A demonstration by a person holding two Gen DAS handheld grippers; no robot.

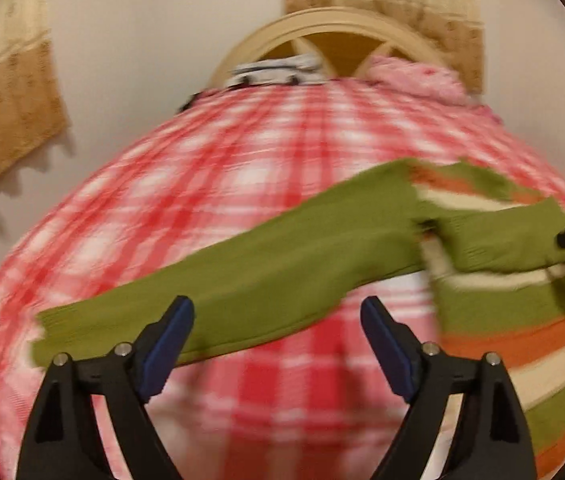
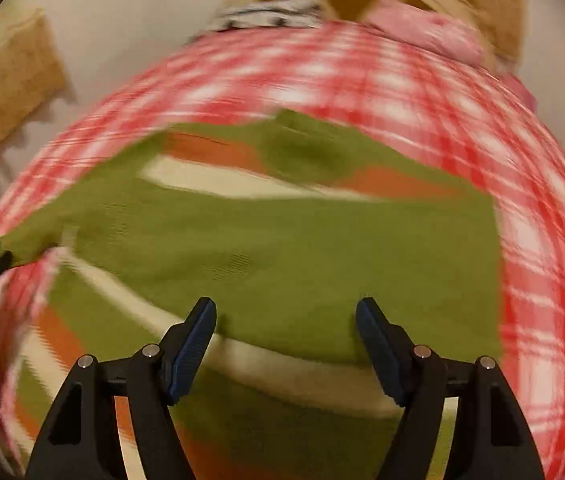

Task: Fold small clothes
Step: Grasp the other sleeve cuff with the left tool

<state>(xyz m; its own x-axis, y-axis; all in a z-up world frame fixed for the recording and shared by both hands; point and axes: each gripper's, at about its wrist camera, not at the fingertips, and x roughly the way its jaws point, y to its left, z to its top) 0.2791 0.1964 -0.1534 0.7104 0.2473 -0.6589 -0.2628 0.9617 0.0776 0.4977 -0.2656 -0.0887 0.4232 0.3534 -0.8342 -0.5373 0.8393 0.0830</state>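
Both tongs spread, empty: left gripper (image 1: 276, 320) just below the striped sweater's (image 2: 282, 248) sleeve (image 1: 242, 280), right gripper (image 2: 286, 320) over its body. I'd pinch the cuff, fold inward.

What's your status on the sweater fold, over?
Left gripper open over left sleeve, holding nothing. Right gripper open above striped sweater. Right sleeve folded across body. Plaid bedspread underneath, nothing blocking.

Black hand-held gripper (image 1: 277, 310) — blue pads (image 1: 166, 350).
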